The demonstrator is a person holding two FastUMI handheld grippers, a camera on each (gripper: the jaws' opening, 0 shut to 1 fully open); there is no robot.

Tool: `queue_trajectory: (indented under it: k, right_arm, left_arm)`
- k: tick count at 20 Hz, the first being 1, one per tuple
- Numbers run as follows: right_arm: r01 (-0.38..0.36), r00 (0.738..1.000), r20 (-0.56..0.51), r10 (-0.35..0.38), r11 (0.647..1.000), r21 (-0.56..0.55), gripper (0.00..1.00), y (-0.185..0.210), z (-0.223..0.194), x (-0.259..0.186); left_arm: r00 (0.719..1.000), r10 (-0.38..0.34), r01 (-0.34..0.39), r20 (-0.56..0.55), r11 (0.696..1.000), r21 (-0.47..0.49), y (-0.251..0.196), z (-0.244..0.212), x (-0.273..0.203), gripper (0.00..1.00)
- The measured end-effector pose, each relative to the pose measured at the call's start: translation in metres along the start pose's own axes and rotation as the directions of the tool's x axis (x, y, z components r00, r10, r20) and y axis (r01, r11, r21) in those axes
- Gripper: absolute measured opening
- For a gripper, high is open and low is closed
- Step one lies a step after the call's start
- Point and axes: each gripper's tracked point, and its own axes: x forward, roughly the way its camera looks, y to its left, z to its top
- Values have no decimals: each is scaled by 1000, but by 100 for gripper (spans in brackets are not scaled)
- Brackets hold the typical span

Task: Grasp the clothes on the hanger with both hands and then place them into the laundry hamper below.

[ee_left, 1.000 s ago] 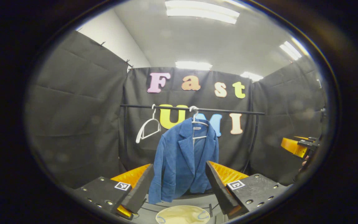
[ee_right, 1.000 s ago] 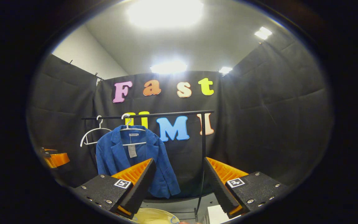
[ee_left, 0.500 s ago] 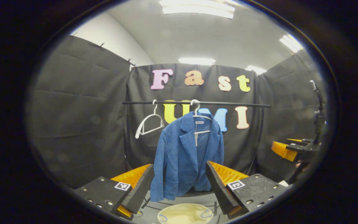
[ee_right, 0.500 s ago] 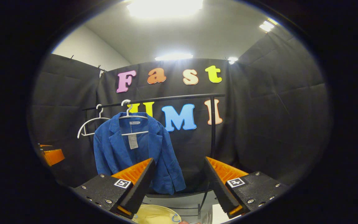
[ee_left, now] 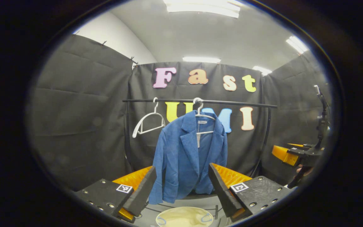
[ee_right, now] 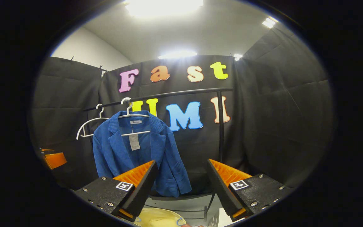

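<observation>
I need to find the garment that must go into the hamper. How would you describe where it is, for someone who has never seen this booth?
Look at the black rail that runs across the back wall. Two white hangers hook over it, side by side. The blue jacket hangs on one of them; its neighbour, the empty hanger, carries nothing.

Jacket [ee_left: 187, 157] hangs on a hanger [ee_left: 204, 117] from the rail [ee_left: 200, 102], in front of the booth wall. A second hanger [ee_left: 148, 123] hangs beside it (bare). Laundry hamper [ee_left: 184, 217] sits below the jacket, nearer the camera.
</observation>
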Motion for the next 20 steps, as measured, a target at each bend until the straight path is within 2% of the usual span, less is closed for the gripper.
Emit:
queue_trajectory:
  k: [5, 8, 12, 20]
  right_arm:
    - [-42, 999, 21, 41, 998, 38, 95, 16, 16, 41]
    - [-90, 996, 1, 91, 993, 82, 95, 30, 17, 76]
    - [-142, 989, -28, 145, 984, 104, 95, 44, 6, 132]
    - [-243, 960, -101, 261, 957, 160, 95, 82, -28, 232]
  left_arm:
    - [1000, 18, -17, 1, 999, -39, -4, 4, 42, 96]
    - [999, 34, -33, 11, 999, -35, -5, 15, 81, 96]
    - [999, 36, -36, 22, 999, -35, -18, 18, 143, 96]
    - [995, 98, -98, -20, 995, -34, -35, -2, 256, 96]
